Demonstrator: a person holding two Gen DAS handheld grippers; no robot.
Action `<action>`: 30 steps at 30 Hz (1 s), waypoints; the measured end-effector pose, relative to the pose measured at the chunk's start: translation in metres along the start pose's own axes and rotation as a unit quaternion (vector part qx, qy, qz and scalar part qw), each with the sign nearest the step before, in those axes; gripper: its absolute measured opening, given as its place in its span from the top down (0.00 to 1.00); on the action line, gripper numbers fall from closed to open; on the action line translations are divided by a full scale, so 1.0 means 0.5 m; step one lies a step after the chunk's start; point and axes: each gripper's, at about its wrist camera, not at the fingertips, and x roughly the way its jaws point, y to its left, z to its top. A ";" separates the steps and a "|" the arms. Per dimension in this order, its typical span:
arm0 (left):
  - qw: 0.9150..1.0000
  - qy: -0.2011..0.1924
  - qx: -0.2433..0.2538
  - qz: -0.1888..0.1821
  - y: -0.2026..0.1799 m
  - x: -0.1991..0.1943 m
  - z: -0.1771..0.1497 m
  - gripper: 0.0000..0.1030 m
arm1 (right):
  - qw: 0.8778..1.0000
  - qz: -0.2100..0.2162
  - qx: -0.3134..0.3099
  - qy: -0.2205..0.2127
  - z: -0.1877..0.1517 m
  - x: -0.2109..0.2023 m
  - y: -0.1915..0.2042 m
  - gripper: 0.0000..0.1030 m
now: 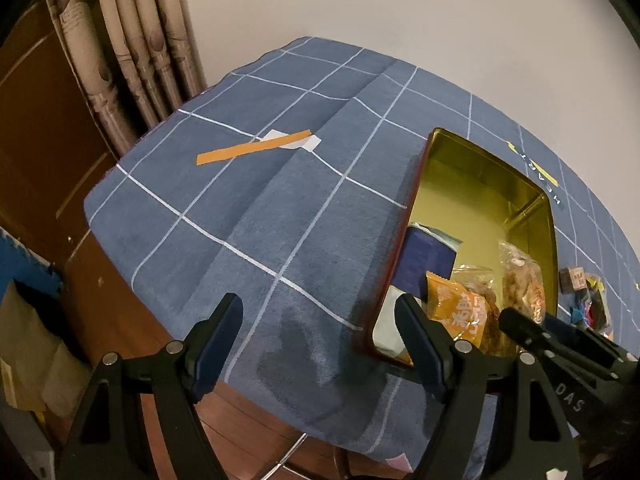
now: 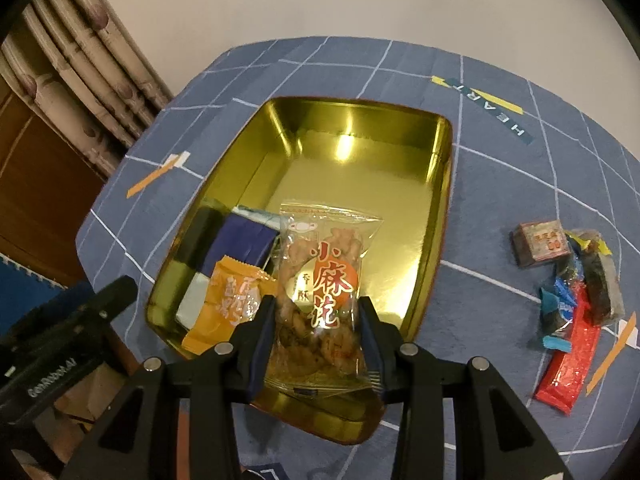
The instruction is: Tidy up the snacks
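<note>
A gold tin tray [image 2: 352, 148] sits on the blue checked tablecloth; it also shows in the left wrist view [image 1: 480, 176]. My right gripper [image 2: 318, 316] is shut on a clear packet of fried twists [image 2: 320, 272] and holds it over the tray's near part. In the tray lie an orange packet [image 2: 228, 300], a dark blue box [image 2: 244, 240] and a white packet [image 2: 192, 300]. My left gripper [image 1: 320, 320] is open and empty over the cloth, left of the tray. The right gripper's body [image 1: 560, 344] shows at the left wrist view's right edge.
Loose snacks lie on the cloth right of the tray: a small brown box [image 2: 542, 242], dark bars [image 2: 600, 280], blue wrappers [image 2: 558, 308] and a red packet [image 2: 570, 364]. An orange tape strip [image 1: 252, 150] lies far left. The table edge, curtain [image 1: 136, 40] and wooden door are on the left.
</note>
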 end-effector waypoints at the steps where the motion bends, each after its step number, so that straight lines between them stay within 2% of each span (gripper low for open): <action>1: 1.000 0.001 -0.001 -0.001 0.000 0.001 0.000 0.27 | 1.000 -0.001 0.001 0.002 0.001 0.004 0.002 0.61; 11: 1.000 0.006 0.006 -0.007 -0.006 0.005 -0.001 0.27 | 1.000 -0.009 0.007 0.021 -0.009 0.029 -0.003 0.60; 30: 1.000 0.010 0.013 -0.005 -0.013 0.008 -0.006 0.27 | 1.000 -0.018 -0.008 0.024 -0.014 0.026 0.002 0.59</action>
